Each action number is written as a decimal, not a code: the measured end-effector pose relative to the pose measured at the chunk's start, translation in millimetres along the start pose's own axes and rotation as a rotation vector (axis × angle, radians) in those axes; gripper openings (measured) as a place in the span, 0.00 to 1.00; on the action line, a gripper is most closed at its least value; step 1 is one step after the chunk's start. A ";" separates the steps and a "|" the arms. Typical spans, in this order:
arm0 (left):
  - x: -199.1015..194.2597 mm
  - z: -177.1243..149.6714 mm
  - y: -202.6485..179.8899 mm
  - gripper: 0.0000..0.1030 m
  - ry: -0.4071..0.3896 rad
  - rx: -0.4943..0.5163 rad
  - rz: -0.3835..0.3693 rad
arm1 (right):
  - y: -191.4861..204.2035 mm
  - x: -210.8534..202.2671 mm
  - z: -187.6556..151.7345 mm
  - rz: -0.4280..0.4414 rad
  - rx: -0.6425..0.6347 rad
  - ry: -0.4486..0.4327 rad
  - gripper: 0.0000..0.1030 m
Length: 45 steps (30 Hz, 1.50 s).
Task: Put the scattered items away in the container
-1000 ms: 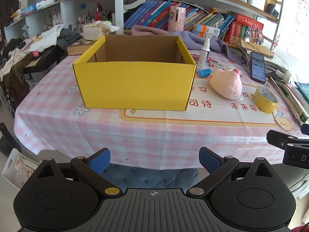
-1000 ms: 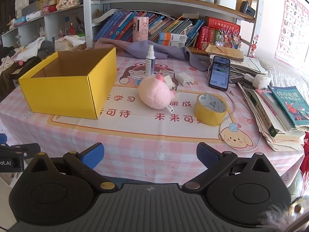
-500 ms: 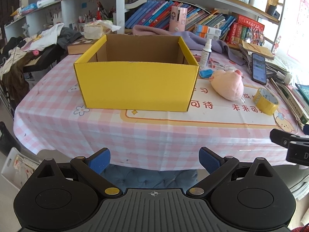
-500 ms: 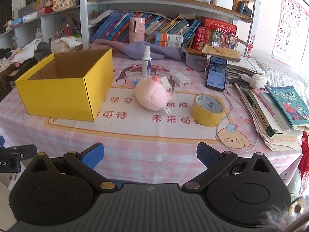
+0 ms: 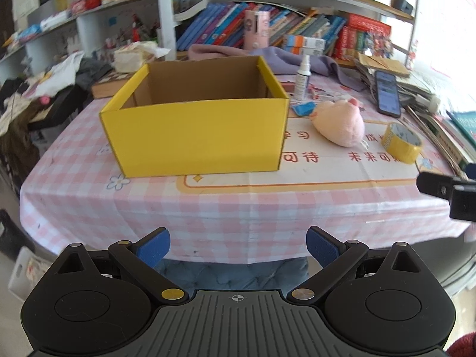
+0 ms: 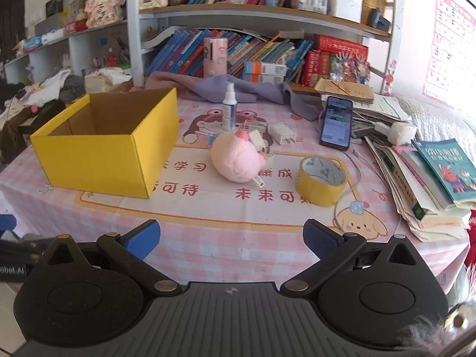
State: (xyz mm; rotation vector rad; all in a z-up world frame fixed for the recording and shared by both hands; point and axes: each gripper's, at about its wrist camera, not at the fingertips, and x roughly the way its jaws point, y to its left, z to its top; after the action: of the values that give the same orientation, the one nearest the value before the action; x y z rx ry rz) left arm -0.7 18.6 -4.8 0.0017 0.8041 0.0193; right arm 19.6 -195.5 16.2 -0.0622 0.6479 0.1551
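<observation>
An open yellow cardboard box [image 5: 196,136] [image 6: 98,160] stands on the pink checked tablecloth, and no item shows inside it. To its right lie a pink plush toy [image 5: 340,123] [image 6: 236,160], a yellow tape roll [image 5: 401,142] [image 6: 321,180], a white spray bottle [image 5: 303,78] [image 6: 229,111] and a white charger [image 6: 282,132]. My left gripper [image 5: 238,250] is open, held off the table's near edge in front of the box. My right gripper [image 6: 230,239] is open too, over the front edge, short of the plush and tape.
A phone [image 6: 336,123] leans on a paper stack at the right, with books [image 6: 440,175] piled along the right edge. A purple cloth [image 6: 247,89] and bookshelves [image 6: 267,53] close off the back. Clothes [image 5: 38,89] are heaped at the far left.
Both grippers have risen and tilted a little, so the table shows lower in both views. The right gripper has moved slightly closer to the plush and tape. Nothing on the table has moved.
</observation>
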 end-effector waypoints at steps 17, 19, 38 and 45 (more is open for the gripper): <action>-0.9 -1.3 -2.1 0.97 -0.006 0.000 -0.005 | 18.4 -2.4 -10.7 0.038 -0.069 -0.001 1.00; -1.5 -1.6 -2.4 0.97 -0.008 0.000 -0.006 | 18.0 -2.2 -10.9 0.036 -0.062 0.007 1.00; -1.3 0.5 -1.7 0.97 -0.016 -0.009 -0.013 | 6.4 -1.8 -11.6 0.009 0.000 0.021 1.00; -2.8 2.0 -3.5 0.97 -0.023 0.002 -0.013 | 8.3 -3.5 -10.2 0.000 -0.015 0.013 1.00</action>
State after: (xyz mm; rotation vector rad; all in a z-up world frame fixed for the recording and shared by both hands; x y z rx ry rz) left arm -1.2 15.1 -1.4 -0.0012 0.7811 0.0067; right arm 9.4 -188.8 10.1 -0.0782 0.6598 0.1597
